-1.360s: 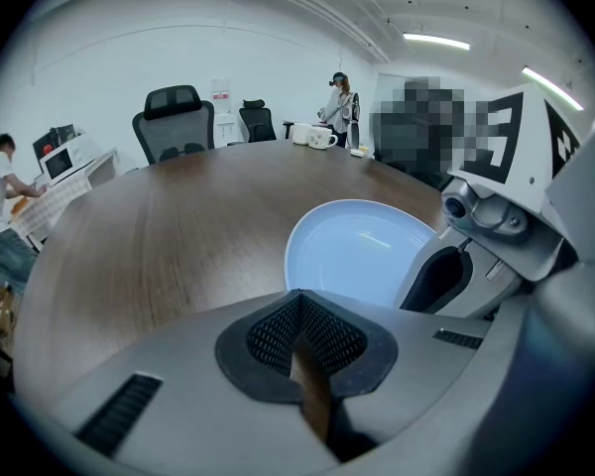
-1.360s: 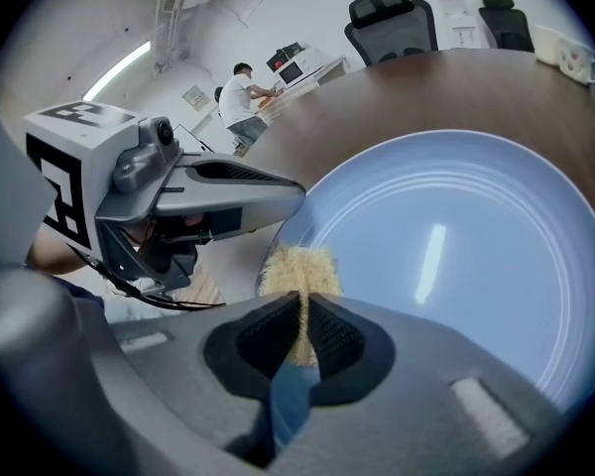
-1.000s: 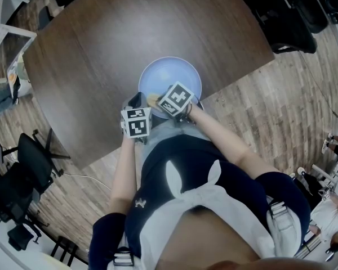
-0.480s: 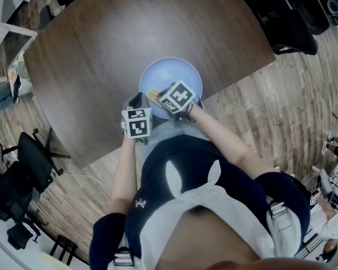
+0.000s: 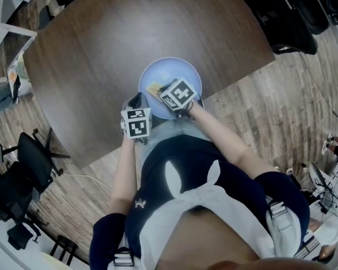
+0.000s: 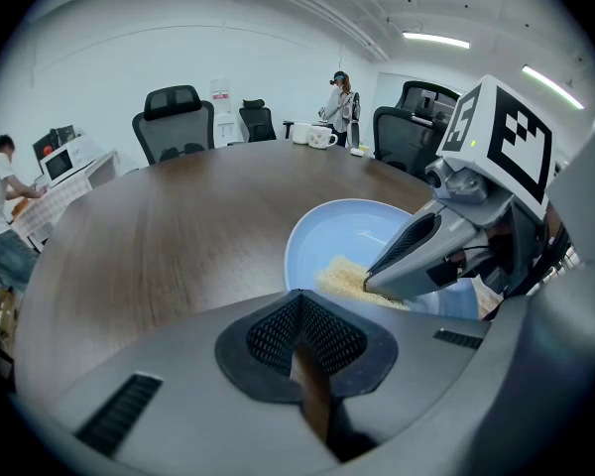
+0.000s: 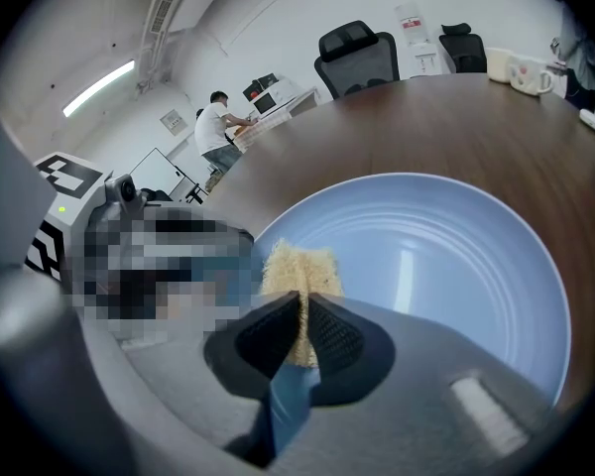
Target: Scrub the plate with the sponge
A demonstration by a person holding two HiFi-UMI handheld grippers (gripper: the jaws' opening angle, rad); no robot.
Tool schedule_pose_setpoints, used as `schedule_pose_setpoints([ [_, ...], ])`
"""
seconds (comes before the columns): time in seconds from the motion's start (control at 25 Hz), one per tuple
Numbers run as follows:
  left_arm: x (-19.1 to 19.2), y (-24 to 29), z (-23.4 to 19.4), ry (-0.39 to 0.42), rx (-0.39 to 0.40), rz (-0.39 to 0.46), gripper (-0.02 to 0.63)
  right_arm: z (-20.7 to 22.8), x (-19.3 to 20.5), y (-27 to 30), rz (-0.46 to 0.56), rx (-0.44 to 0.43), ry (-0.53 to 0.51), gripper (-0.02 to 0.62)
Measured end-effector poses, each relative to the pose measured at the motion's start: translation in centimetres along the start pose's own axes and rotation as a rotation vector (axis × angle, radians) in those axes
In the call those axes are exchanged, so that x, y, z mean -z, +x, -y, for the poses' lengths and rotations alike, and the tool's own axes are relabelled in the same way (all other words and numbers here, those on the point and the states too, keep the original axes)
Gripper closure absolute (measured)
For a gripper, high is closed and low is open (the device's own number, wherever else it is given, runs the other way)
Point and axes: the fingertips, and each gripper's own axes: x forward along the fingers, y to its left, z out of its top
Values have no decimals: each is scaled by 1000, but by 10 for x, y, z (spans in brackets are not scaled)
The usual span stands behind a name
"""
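At the table's (image 5: 101,49) near edge sits the plate (image 5: 177,72); right gripper (image 7: 302,310) pinches the sponge (image 7: 299,266) against its left inner rim; left gripper (image 6: 299,310), jaws together on nothing, waits alongside; wide tabletop beyond.

The table (image 5: 101,49) lies open beyond and left of the plate (image 5: 177,72), with bare wood up to the cups (image 6: 312,137) at the far edge and the chairs (image 6: 174,117) behind them. The plate's far and right parts are free. Its near-left part is taken by the right gripper (image 5: 156,90), clamped on the sponge (image 7: 299,271). The left gripper (image 6: 302,337), jaws together, crowds the near-left rim, leaving only a narrow gap between the two grippers.
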Motion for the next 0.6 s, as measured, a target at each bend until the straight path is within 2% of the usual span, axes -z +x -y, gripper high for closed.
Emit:
schedule_pose_setpoints([
  [0.6, 0, 0, 1, 1, -4, -1, 603, 27, -7, -11, 29, 65, 57, 571],
])
